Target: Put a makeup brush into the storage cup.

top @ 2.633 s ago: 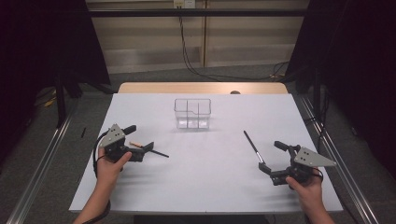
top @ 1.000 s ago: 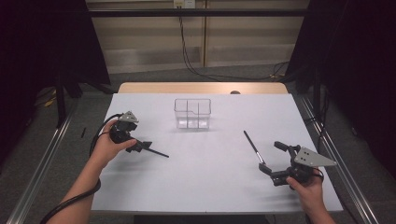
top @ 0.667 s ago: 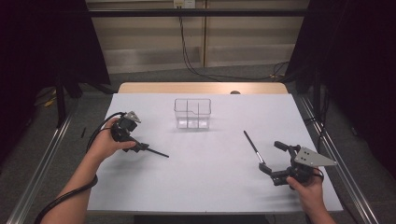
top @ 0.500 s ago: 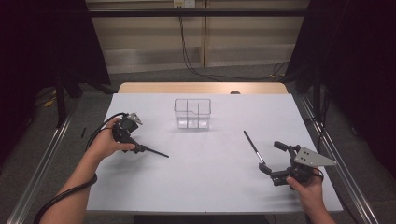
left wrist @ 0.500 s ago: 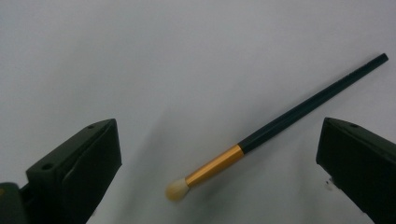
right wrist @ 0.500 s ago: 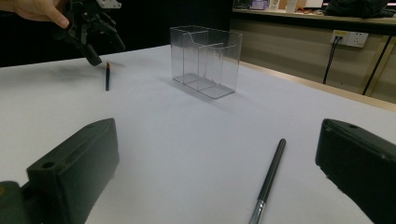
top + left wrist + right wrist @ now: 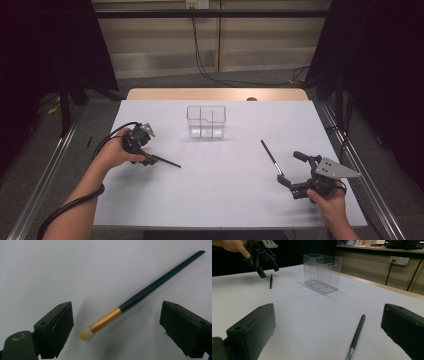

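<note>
Two grippers are at work over the white table (image 7: pixel 220 190), one in each of the person's hands. The left gripper (image 7: pixel 145 156) sits at the left side of the table, tipped steeply downward over a small brush (image 7: pixel 140 296), with the left hand (image 7: pixel 116 152) wrapped around its body and the forearm running back toward the near left corner. Its jaws are spread wide, and in the left gripper view the brush lies flat on the table between them, touching neither: a pale tip, a gold ferrule and a dark handle that slants away to the far right of that view. In the high view the brush's handle (image 7: pixel 167 161) pokes out to the right of the gripper. The right gripper (image 7: pixel 292 172) rests low near the near right edge, held level by the right hand (image 7: pixel 331 200), and its jaws are likewise spread apart with nothing between them. Just ahead of it lies a second brush (image 7: pixel 270 156), dark-handled, with its handle pointing toward the far left; in the right gripper view this second brush (image 7: pixel 356 336) runs up between the two jaws without touching them. A clear plastic organiser (image 7: pixel 206 121) stands upright at the far middle of the table, well apart from both grippers, split into compartments that all look empty.
</note>
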`<state>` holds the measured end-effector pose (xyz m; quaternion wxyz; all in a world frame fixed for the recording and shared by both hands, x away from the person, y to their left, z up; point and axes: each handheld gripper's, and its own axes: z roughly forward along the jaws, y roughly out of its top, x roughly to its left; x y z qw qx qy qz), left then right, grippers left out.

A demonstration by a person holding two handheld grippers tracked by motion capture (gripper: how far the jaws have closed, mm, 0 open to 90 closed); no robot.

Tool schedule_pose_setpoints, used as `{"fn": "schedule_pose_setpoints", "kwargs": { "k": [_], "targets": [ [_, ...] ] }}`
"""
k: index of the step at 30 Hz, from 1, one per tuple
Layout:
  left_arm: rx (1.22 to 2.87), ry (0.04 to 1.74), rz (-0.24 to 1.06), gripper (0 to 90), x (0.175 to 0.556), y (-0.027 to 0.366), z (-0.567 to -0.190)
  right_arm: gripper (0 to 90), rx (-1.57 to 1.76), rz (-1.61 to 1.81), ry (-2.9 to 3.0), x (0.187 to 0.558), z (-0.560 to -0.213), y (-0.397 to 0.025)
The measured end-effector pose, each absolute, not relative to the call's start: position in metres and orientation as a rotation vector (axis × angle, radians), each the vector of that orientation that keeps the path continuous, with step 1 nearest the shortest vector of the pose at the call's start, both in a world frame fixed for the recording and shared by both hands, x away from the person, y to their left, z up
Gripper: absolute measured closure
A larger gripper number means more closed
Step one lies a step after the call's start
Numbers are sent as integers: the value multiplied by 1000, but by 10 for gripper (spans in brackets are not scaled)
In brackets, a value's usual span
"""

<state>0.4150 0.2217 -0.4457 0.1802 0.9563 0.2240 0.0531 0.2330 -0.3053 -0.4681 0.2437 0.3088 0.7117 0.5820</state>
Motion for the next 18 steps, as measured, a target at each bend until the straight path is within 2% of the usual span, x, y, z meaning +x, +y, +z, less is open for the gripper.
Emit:
{"fn": "schedule_pose_setpoints", "kwargs": {
  "k": [7, 18],
  "targets": [
    [2729, 587, 155, 198, 416, 217, -443, 0, 843, 1591, 1940, 232, -468, -306],
    [2752, 525, 143, 259, 417, 209, -441, 0, 847, 1591, 1938, 232, -467, -307]
  ]
}}
